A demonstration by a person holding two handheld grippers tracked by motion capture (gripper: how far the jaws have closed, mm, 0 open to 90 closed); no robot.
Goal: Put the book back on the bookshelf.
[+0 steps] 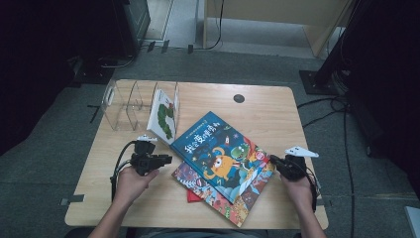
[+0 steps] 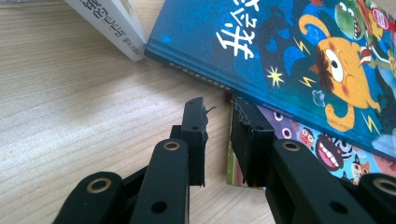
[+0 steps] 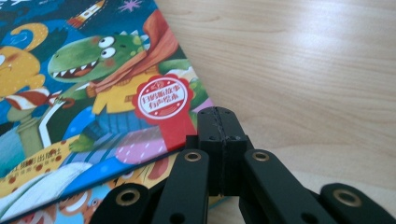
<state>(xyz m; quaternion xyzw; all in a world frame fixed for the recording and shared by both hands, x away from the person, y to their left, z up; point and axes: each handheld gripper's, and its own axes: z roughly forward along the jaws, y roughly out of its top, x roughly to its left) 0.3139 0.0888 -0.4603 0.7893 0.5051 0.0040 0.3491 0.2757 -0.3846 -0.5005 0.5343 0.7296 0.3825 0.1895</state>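
- A light wooden rectangular table [image 1: 277,119] is seen from above, with all the items laid on it.
- A large blue hardcover picture book with an orange one-eyed monster on its cover [image 1: 223,153] is laid slantwise at the middle of the table; it is stacked on a colourful patterned picture book [image 1: 218,198], under which a red edge is visible.
- A clear plastic divided book rack [image 1: 124,106] is placed at the table's far left, and a white book with a green caterpillar on the cover [image 1: 163,116] is leaned in its right end compartment.
- The left gripper [image 1: 166,159] is held level, just beside the left edge of the book stack. In the left gripper view its jaws are seen slightly apart, with nothing pressed between them; one pad appears to sit against the corner of the patterned book [image 2: 299,135], though contact cannot be confirmed.
- The right gripper [image 1: 273,159] is held at the stack's right corner. In the right gripper view its jaws are seen closed together, with nothing clamped, just beside the blue book's edge [image 3: 93,93].
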